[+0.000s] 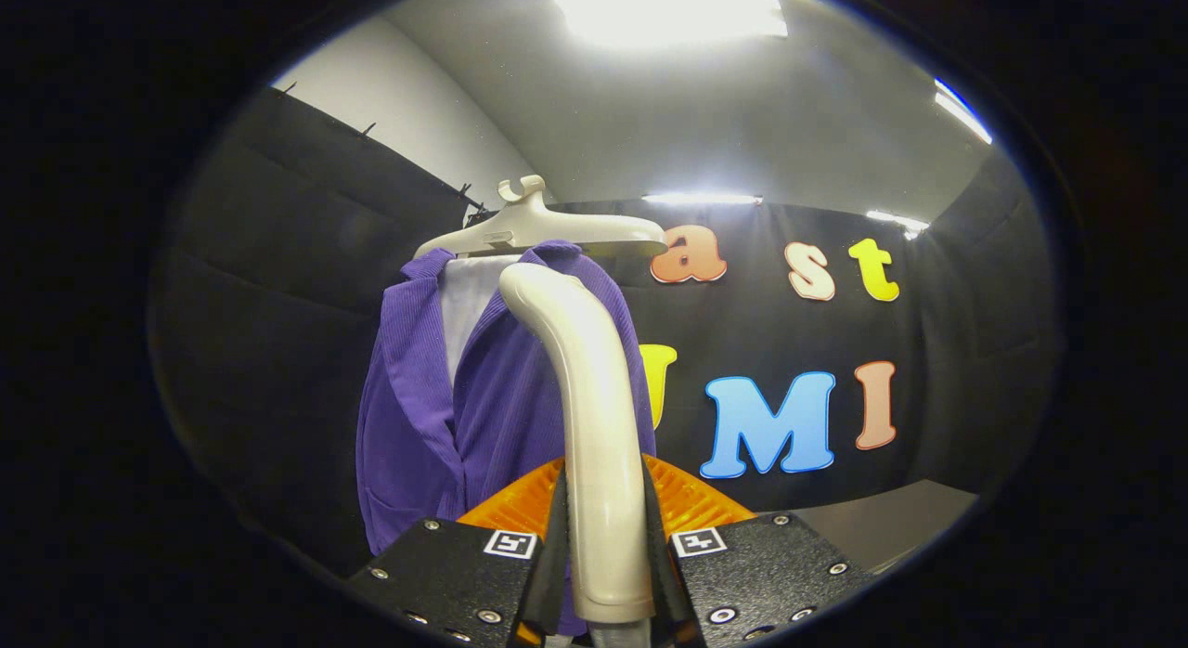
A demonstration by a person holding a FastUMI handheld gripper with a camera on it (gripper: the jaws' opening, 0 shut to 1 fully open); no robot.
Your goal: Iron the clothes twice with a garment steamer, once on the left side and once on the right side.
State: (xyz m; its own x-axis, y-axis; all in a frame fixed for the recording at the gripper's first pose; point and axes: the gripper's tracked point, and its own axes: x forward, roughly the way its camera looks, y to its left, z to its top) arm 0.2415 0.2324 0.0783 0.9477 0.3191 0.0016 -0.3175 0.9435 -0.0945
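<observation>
Between the gripper (603, 537) fingers sits the steamer (585, 425) handle, pinched from both sides, rising upright. Just beyond it, a purple shirt (418, 416) hangs on a pale hanger (548, 228).

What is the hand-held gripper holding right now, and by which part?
The hand-held gripper is shut on the steamer, both fingers pressing its handle near the lower end; the curved head rises beyond them toward the garment.
</observation>
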